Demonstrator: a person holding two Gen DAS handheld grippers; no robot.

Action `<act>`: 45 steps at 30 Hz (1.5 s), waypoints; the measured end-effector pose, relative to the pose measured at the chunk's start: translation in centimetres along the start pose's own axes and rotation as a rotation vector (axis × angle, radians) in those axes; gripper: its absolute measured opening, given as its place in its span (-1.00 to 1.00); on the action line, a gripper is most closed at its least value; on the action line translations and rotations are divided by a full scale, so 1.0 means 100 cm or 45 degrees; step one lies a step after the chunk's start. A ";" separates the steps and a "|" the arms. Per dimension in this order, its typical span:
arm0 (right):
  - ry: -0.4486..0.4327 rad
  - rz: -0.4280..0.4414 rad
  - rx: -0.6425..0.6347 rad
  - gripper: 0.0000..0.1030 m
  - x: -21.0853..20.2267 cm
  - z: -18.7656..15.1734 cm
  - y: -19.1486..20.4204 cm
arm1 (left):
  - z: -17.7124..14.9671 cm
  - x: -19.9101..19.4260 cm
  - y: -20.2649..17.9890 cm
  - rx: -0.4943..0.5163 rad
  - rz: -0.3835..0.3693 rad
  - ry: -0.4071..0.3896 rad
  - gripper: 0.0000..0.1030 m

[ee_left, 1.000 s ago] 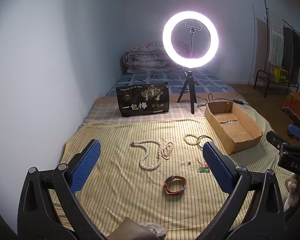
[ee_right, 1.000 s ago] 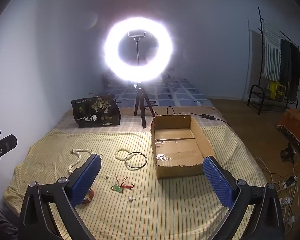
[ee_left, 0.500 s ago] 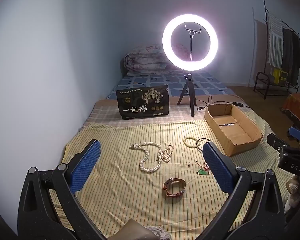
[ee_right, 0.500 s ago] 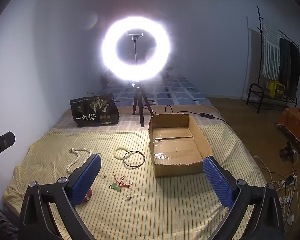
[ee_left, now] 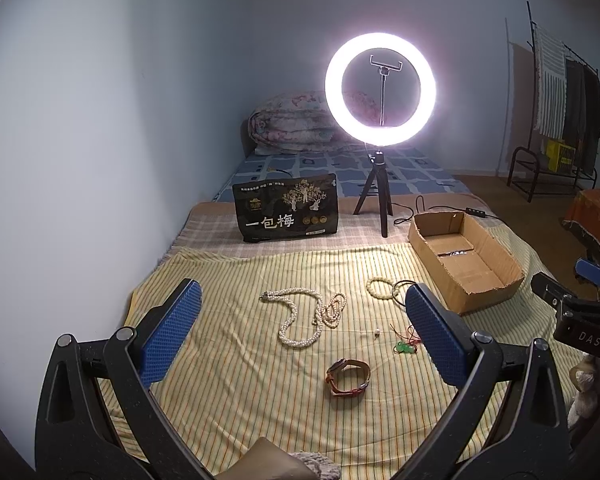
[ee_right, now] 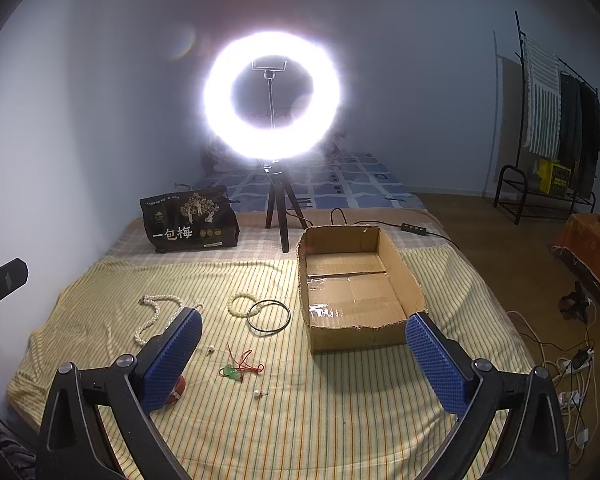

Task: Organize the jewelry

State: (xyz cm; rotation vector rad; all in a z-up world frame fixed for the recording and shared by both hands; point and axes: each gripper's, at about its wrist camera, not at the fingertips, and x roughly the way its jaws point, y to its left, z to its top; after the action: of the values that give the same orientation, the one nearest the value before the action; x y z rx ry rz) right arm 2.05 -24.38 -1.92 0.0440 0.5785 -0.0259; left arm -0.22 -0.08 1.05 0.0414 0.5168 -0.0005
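Jewelry lies on a yellow striped cloth (ee_left: 228, 392): a white pearl necklace (ee_left: 296, 320), a pale bead bracelet (ee_left: 379, 287), a thin black ring (ee_right: 269, 317), a brown leather watch (ee_left: 348, 373), a green pendant on red cord (ee_right: 236, 369), and small pearl earrings (ee_right: 257, 393). An open cardboard box (ee_right: 356, 292) stands to the right, empty. My left gripper (ee_left: 300, 332) is open and empty, held above the cloth short of the watch. My right gripper (ee_right: 302, 354) is open and empty, in front of the box's near left corner.
A lit ring light on a tripod (ee_left: 380, 92) stands behind the cloth, with a black printed bag (ee_left: 286, 214) to its left. A cable and controller (ee_right: 414, 229) lie behind the box. The wall is on the left; a clothes rack (ee_right: 556, 120) is far right.
Both grippers have drawn back and tilted slightly, so the jewelry and box sit a little farther and lower in view. Nothing on the cloth has moved; both stay open.
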 end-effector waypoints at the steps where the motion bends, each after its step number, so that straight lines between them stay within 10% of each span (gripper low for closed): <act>1: 0.000 0.000 0.000 0.99 0.000 0.000 0.000 | 0.000 0.000 0.000 -0.001 0.000 -0.001 1.00; 45: 0.051 0.016 0.005 0.99 0.006 -0.002 0.003 | -0.003 -0.001 0.000 -0.003 -0.002 -0.005 1.00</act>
State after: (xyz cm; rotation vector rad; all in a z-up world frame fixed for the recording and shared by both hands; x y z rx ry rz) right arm 2.42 -24.09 -2.39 0.0517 0.6181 -0.0138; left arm -0.47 -0.02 0.79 0.0387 0.5133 -0.0015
